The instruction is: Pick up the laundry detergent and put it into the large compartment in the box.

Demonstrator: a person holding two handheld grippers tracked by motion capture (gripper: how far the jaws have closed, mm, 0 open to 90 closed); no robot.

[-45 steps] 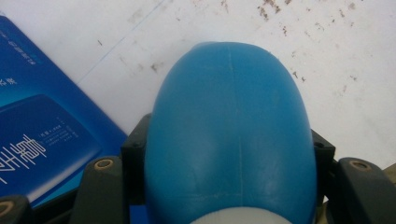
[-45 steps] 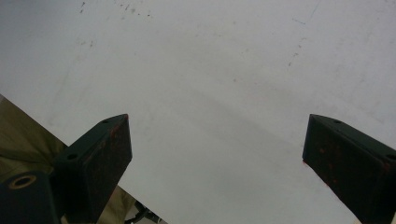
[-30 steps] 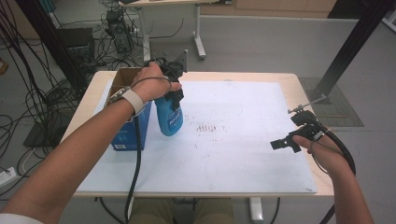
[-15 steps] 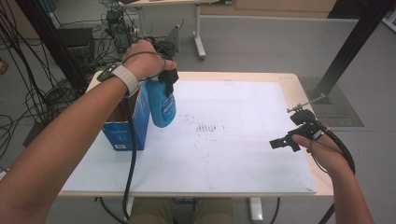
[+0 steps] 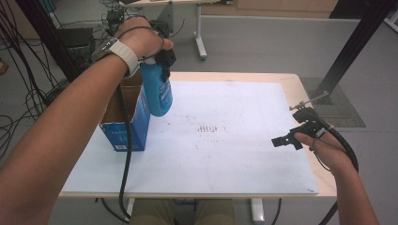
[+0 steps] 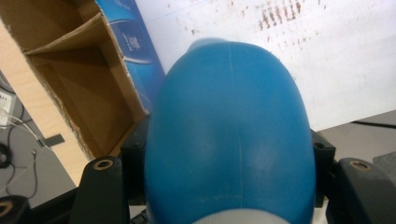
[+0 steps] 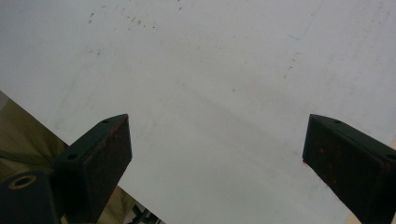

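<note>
A smooth, rigid blue bottle, judged slippery and best gripped near its neck, was held aloft by the clamped left gripper at eleven o'clock beside the open box, while the right gripper was kept spread, empty.

The blue bottle is showing smooth, slightly glossy plastic with a faint moulded seam running down its middle. At the left of the frame the box is looking like cardboard — printed glossy blue outside, raw matt brown inside, its torn edge rough. The white sheet covering the table is appearing matt and speckled with reddish marks, while the table's bare edge is looking like pale wood. The right gripper is showing matt black jaws — pads scuffed, flecked red.
</note>
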